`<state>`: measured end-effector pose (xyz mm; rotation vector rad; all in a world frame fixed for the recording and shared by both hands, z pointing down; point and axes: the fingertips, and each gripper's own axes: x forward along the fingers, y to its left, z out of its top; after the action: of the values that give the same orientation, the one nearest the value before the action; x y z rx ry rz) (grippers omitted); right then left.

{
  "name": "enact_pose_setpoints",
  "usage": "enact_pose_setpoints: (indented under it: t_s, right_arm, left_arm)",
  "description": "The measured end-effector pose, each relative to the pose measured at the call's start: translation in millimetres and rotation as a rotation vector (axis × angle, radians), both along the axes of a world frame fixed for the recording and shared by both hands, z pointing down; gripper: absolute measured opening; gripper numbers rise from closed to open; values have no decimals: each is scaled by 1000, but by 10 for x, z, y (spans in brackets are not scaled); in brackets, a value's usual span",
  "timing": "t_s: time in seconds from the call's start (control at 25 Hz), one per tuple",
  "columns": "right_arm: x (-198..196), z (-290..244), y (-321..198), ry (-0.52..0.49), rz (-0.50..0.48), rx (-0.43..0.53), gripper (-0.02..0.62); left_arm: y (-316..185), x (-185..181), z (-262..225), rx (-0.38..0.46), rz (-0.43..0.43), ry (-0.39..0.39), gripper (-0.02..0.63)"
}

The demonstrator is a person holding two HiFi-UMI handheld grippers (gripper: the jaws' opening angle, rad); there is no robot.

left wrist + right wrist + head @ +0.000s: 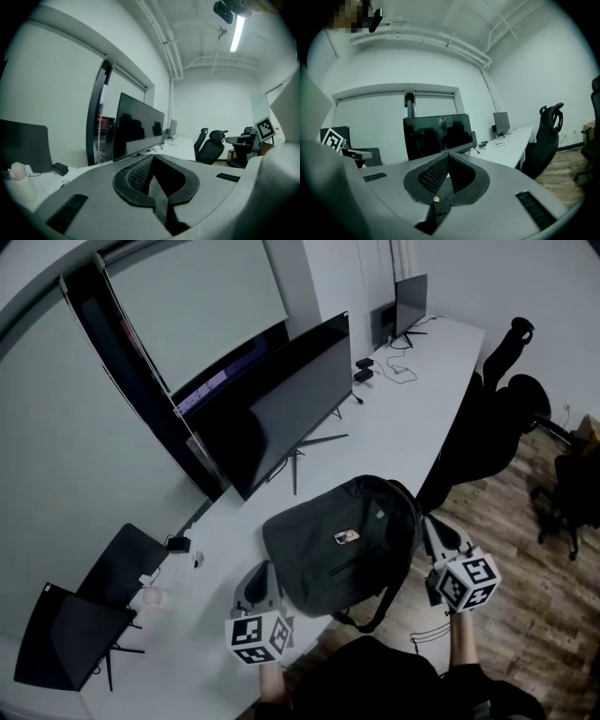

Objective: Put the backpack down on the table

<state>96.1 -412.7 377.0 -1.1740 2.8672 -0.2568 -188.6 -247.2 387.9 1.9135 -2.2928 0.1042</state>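
Office monitors (281, 404) line a long white worktop (412, 399), and the black backpack (342, 545) lies flat near its front edge. The left gripper (262, 576) and right gripper (439, 538) flank it with jaws together, holding nothing. The set-down looks finished, with nothing left to do.
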Motion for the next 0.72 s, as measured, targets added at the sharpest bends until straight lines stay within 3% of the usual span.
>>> enact_pose_setpoints:
  t_s: [0.72]
  right_arm:
    - [221,-74,96,20,37,60,14]
  left_arm:
    - [176,-26,-38,2,-47,-26,15]
